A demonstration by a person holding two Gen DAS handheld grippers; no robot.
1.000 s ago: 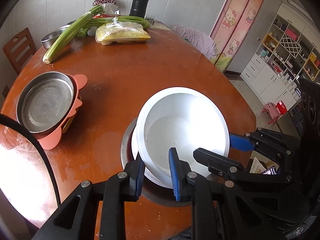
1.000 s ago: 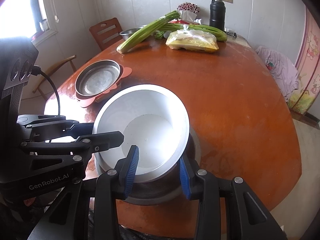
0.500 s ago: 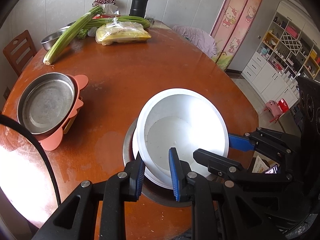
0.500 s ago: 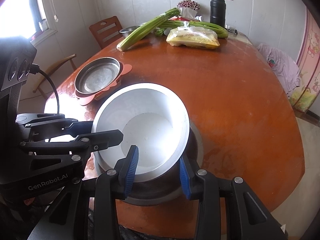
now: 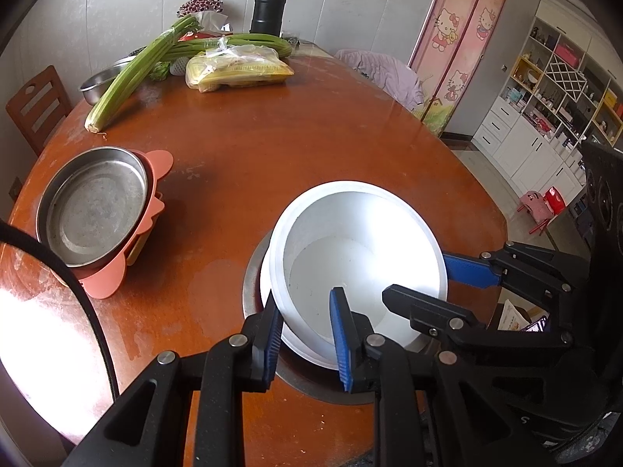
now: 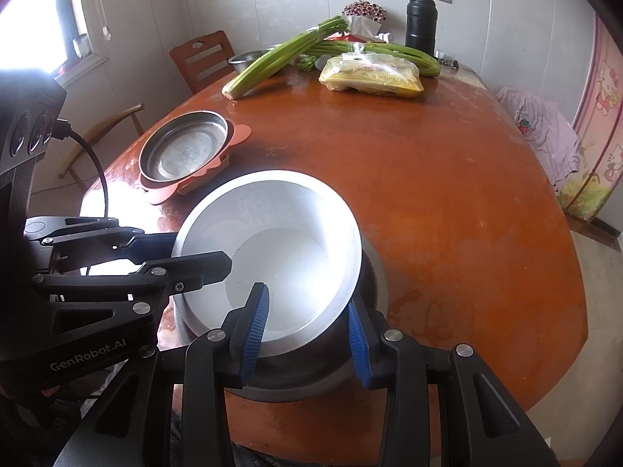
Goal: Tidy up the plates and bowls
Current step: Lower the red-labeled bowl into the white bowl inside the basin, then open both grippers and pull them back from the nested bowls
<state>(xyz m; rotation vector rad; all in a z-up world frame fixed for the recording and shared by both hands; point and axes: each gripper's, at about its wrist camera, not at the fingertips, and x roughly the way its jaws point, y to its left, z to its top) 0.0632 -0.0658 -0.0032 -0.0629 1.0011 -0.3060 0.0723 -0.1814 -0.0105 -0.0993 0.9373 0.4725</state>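
A white bowl (image 5: 350,257) rests tilted inside a shallow steel dish (image 5: 253,284) at the near edge of the round wooden table (image 5: 272,148). My left gripper (image 5: 305,330) is shut on the bowl's near-left rim, one blue pad inside and one outside. My right gripper (image 6: 305,329) is shut on the white bowl (image 6: 280,241) at its near-right rim, above the dark steel dish (image 6: 311,373). Each gripper shows in the other's view: the right gripper (image 5: 432,284) and the left gripper (image 6: 187,251). A second steel plate (image 5: 93,206) lies on a pink tray (image 5: 155,163) to the left.
At the far side lie celery stalks (image 5: 132,74), a bag of yellow food (image 5: 237,70), a black flask (image 5: 268,7) and a small steel bowl (image 5: 97,81). A wooden chair (image 5: 35,105) stands at the far left. The table's edge runs just below the steel dish.
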